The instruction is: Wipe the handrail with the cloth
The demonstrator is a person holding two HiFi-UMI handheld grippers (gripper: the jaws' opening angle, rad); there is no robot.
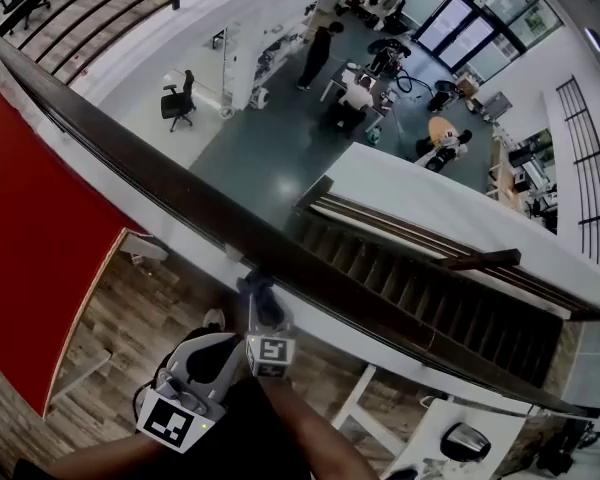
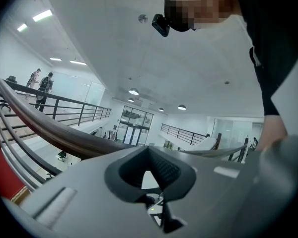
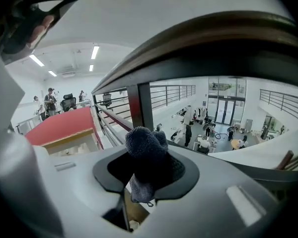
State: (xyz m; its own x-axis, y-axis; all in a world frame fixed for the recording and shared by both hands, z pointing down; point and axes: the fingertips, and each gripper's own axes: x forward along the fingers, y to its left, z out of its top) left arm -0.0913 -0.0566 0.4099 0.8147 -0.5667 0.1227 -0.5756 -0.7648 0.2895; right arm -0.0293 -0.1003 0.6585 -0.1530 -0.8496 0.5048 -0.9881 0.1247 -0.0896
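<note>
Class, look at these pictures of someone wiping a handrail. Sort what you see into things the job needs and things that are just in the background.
Belongs to the job:
handrail
cloth, gripped in the right claw

Just in the background:
office chair
red panel
stairs
people on the floor below

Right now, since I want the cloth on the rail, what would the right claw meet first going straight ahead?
Probably the dark post under the handrail, with the held cloth touching first; the handrail itself sits higher. Depth is unclear.
</note>
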